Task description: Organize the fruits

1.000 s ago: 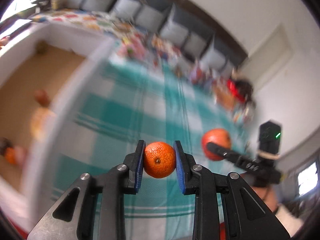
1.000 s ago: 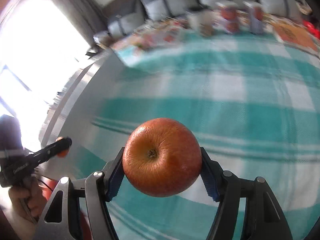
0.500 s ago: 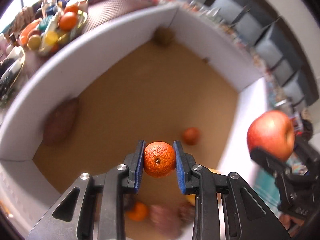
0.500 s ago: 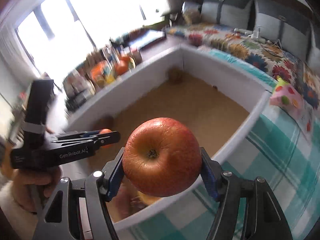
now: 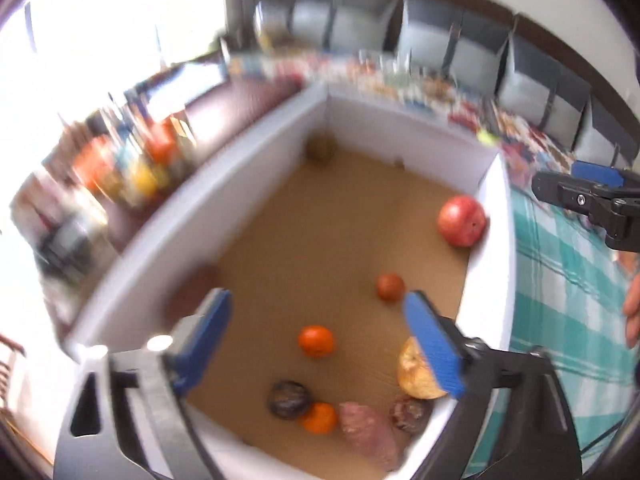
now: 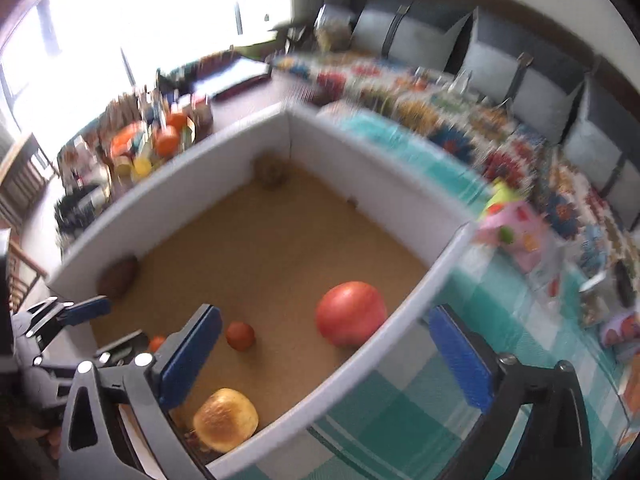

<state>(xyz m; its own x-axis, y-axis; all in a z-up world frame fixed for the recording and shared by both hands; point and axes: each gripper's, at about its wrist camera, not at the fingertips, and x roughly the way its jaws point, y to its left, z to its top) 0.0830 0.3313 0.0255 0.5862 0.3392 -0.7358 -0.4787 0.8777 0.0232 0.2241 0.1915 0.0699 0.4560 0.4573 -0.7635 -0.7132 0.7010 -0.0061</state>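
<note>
A white-walled cardboard box [image 5: 276, 148] with a brown floor holds the fruit. My left gripper [image 5: 324, 342] is open and empty above it, over an orange tangerine [image 5: 316, 341]. My right gripper [image 6: 328, 354] is open and empty over the box's right wall [image 6: 404, 320]. The red apple [image 6: 351, 319] lies on the floor against that wall; it also shows in the left wrist view [image 5: 461, 221]. A small red fruit [image 5: 390, 287], a yellow-brown fruit [image 6: 226, 419], a second tangerine [image 5: 319, 418], dark fruits [image 5: 289, 399] and a sweet potato [image 5: 370, 434] lie near the front wall.
The box stands on a teal checked cloth [image 6: 500, 320]. A tray of packets and fruit [image 6: 156, 144] is on the brown table to the left. Snack packets [image 6: 516, 236] and a patterned cover lie right, with a grey sofa [image 6: 536, 84] behind.
Both grippers have opened. The tangerine has dropped from the left gripper and the apple from the right gripper; both now lie on the box floor.
</note>
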